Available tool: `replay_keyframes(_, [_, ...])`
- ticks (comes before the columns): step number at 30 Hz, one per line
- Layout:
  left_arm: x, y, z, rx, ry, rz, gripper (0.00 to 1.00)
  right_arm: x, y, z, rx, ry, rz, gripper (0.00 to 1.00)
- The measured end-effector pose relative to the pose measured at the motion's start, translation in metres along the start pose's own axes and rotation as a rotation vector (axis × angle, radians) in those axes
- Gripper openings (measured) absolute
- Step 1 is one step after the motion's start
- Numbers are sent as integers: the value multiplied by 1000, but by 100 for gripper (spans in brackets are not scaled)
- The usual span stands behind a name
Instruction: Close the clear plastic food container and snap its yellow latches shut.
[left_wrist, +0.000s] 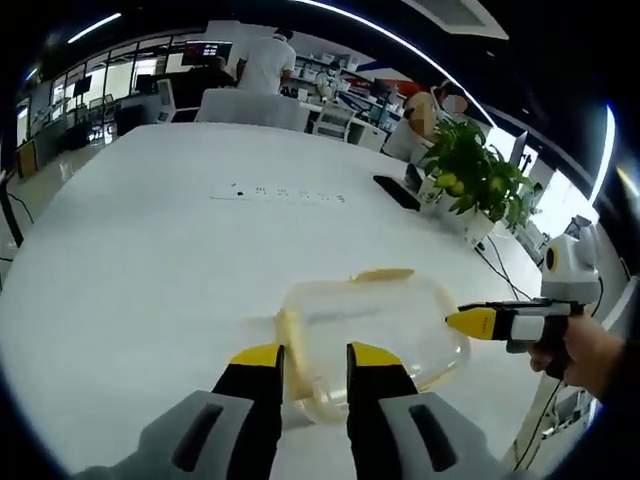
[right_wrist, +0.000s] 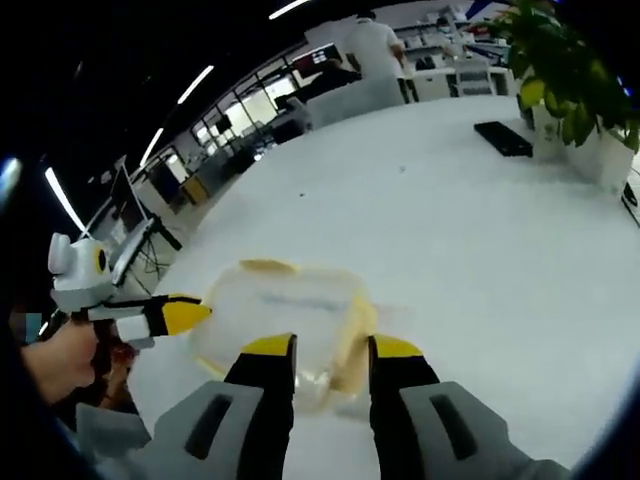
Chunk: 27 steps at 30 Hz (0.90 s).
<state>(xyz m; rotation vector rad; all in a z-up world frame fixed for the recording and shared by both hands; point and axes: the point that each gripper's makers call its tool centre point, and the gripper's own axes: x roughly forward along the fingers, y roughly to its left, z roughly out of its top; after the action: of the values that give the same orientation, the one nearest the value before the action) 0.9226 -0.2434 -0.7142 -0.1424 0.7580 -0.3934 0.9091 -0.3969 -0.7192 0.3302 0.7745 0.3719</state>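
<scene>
Left gripper view: clear container (left_wrist: 375, 335) rests on white table (left_wrist: 150, 260), lid on, directly ahead of left gripper (left_wrist: 313, 358), jaws spread at its near edge. Right gripper (left_wrist: 470, 321) points at its right side; in right gripper view, those jaws (right_wrist: 330, 350) also stand spread against the container (right_wrist: 285, 315). Both sit equally near.

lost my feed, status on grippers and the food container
Left gripper and right gripper open, flanking the clear food container. Lid appears on; yellow latches state unclear. Nothing in the way.
</scene>
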Motion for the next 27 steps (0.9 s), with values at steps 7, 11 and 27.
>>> replay_keyframes(7, [-1, 0, 0, -30, -7, 17, 15, 0, 0, -1, 25, 3, -2, 25])
replay_keyframes(11, [-1, 0, -1, -53, -9, 27, 13, 0, 1, -1, 33, 5, -9, 24])
replay_keyframes(27, [5, 3, 0, -79, 8, 53, 4, 6, 0, 7, 79, 27, -41, 22])
